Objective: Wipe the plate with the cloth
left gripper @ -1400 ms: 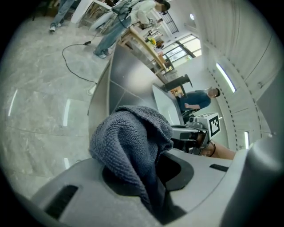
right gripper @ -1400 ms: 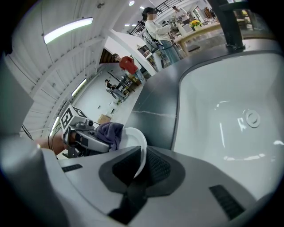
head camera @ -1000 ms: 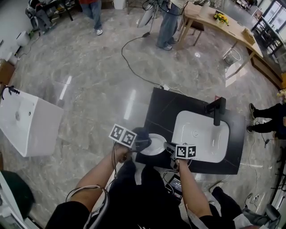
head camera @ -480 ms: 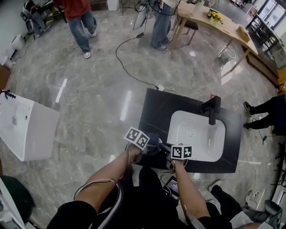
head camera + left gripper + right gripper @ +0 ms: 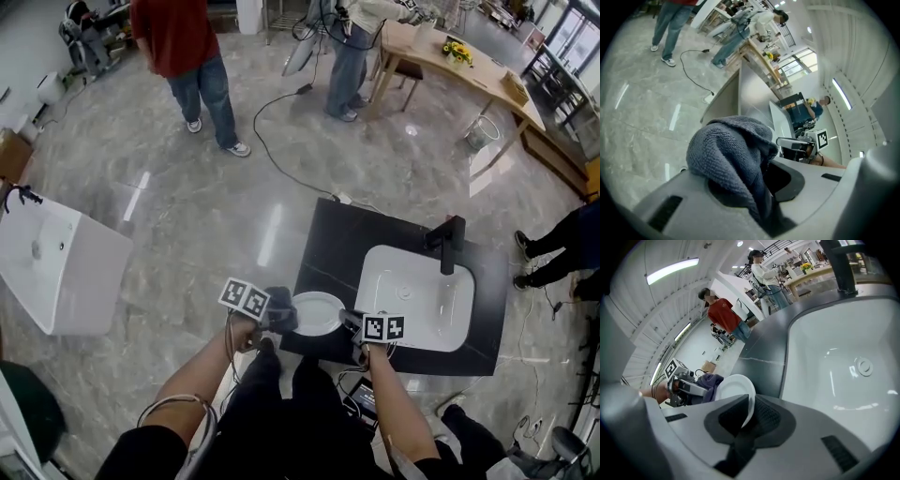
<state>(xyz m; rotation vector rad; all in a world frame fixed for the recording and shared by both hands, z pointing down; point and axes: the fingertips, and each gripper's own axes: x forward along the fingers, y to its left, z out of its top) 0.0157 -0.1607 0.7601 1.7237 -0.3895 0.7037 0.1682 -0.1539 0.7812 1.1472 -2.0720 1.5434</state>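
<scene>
A white plate (image 5: pixel 317 312) is held over the near left corner of the black counter (image 5: pixel 347 239); in the right gripper view the plate (image 5: pixel 737 391) stands on edge between the jaws. My right gripper (image 5: pixel 351 322) is shut on its right rim. My left gripper (image 5: pixel 277 319) is shut on a bunched grey-blue cloth (image 5: pixel 733 157), which sits at the plate's left edge (image 5: pixel 279 309). In the right gripper view the cloth (image 5: pixel 708 380) shows just behind the plate's left rim. Whether cloth and plate touch is unclear.
A white basin (image 5: pixel 417 295) with a black tap (image 5: pixel 449 241) is sunk in the counter to the right of the plate. A white pedestal sink (image 5: pixel 52 262) stands on the floor at left. People (image 5: pixel 187 56) stand at the back, and a cable (image 5: pixel 281 141) lies on the floor.
My left gripper with the cloth swept right across the plate, then back left to its left edge, uncovering the plate's face. The right gripper kept its place. A person in red walked nearer.
</scene>
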